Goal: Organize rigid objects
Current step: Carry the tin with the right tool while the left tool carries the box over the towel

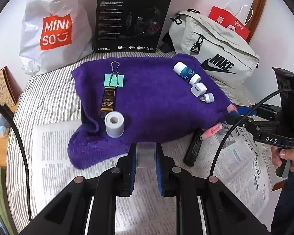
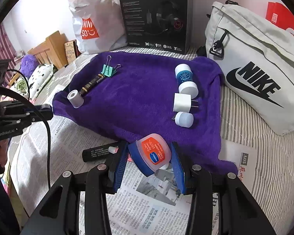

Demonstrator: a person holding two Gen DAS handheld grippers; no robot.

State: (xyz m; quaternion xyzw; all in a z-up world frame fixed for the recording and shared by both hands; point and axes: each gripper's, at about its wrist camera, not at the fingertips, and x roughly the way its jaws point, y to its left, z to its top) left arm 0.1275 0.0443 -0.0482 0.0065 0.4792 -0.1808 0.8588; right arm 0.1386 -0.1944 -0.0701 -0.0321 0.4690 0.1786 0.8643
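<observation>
Off the purple towel's (image 2: 143, 98) near edge, right gripper (image 2: 150, 159) clamps a small jelly jar (image 2: 153, 153): light, rigid, slick plastic, tilted, so gripped across its sides. Left gripper (image 1: 146, 154) is clenched on a clear tape roll (image 1: 146, 155), light and stiff.

Right gripper (image 2: 150, 161): blue pads clamp a small pink jar (image 2: 153, 155), tilted, above newspaper (image 2: 147, 211). Purple towel (image 2: 139, 98): binder clip (image 2: 108, 70), dark tube (image 2: 91, 85), grey roll (image 2: 74, 98), blue-and-white bottle (image 2: 185, 79), white plug (image 2: 182, 102), small white cap (image 2: 184, 119). Black tube (image 2: 98, 153) beside the towel.
</observation>
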